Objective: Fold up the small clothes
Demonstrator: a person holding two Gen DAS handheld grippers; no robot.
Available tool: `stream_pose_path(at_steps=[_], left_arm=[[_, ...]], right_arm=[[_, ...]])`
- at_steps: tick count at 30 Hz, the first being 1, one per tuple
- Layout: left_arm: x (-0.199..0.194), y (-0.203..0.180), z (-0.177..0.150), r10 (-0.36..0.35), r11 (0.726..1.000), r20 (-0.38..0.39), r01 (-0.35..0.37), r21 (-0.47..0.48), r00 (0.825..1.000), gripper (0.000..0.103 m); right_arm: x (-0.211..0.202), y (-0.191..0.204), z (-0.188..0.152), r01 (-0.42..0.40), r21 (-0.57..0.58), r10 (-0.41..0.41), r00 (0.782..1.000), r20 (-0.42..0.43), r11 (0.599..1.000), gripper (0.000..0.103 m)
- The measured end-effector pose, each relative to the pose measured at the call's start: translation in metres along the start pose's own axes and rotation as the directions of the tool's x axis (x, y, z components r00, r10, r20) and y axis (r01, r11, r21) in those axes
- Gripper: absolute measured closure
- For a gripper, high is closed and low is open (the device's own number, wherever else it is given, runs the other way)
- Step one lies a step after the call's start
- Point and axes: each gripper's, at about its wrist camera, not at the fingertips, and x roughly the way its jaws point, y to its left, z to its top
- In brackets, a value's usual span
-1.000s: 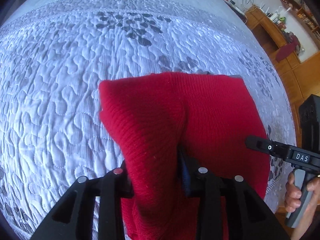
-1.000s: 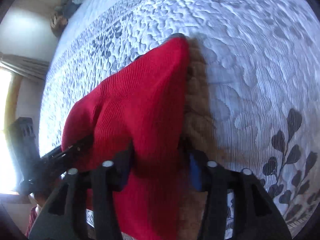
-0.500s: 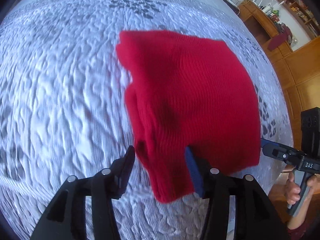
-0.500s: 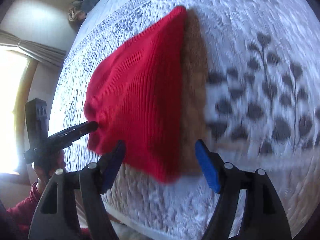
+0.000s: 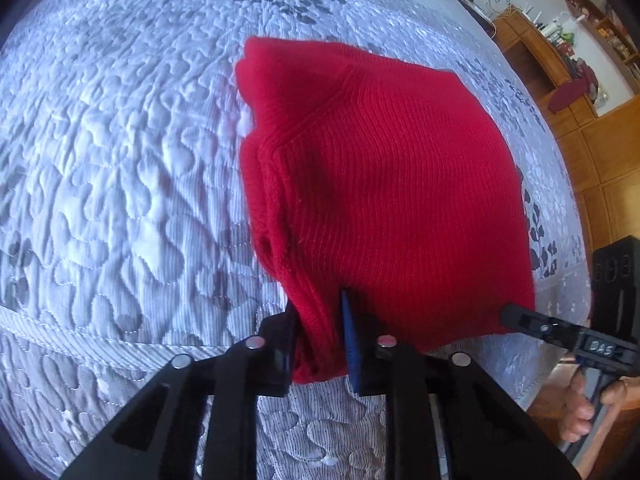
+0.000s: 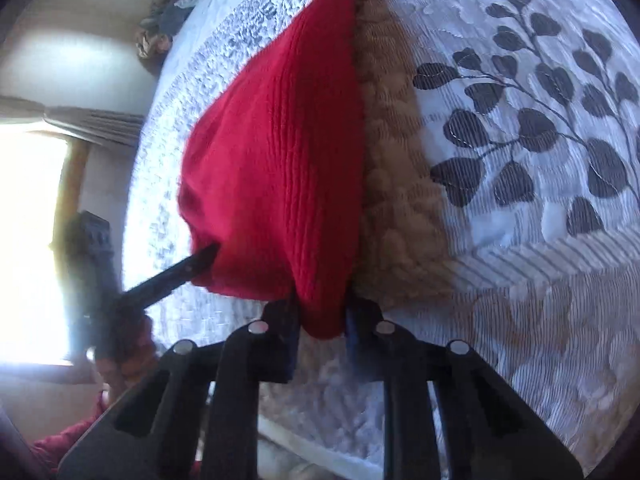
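**Both tongs re-pinch the near corners of the red knit**

The left tongs (image 5: pixel 318 334) have just been closing, and their pads now pinch a bunched corner of the red knitted garment (image 5: pixel 384 200), which runs up between the two fingers. The right tongs (image 6: pixel 320 320) have likewise just been closing and are clamped on the other near corner, a narrow tongue of red knit caught between the pads. Half a second ago both pairs stood spread with the cloth edge lying loose between them; now each grips it.

From the left tongs the garment spreads ahead and to the right, lying folded in layers on the quilted white bedspread (image 5: pixel 120 160), with a seam running diagonally across its top layer. From the right tongs it stretches ahead and to the left, and the left tongs' tip meets its far corner at the left. Just right of the garment, a tan tint lies on the quilt, seemingly its shadow.

With the near edge held at both corners, the next fold looks ready: probably lifting this edge and carrying it forward over the rest. The thick knit is bulky, so layers could slip apart on lifting.
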Motion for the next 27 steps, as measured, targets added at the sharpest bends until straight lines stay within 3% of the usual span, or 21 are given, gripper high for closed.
stream_pose_path(at_steps=[10,22,27], left_arm=[[-0.023,-0.023,-0.011,0.080,0.994,0.062,-0.084,0.072,0.995,0.086],[-0.020,-0.021,-0.019,0.111,0.989,0.080,-0.118,0.085,0.991,0.086],[-0.008,-0.021,-0.022,0.125,0.988,0.069,-0.131,0.078,0.990,0.083]], right_arm=[[-0.039,0.029,-0.018,0.075,-0.108,-0.072,0.997,0.035,0.991,0.089],[-0.014,0.018,-0.014,0.107,-0.089,-0.106,0.994,0.015,0.990,0.089],[0.009,0.007,-0.017,0.192,-0.083,-0.194,0.981,-0.007,0.978,0.088]])
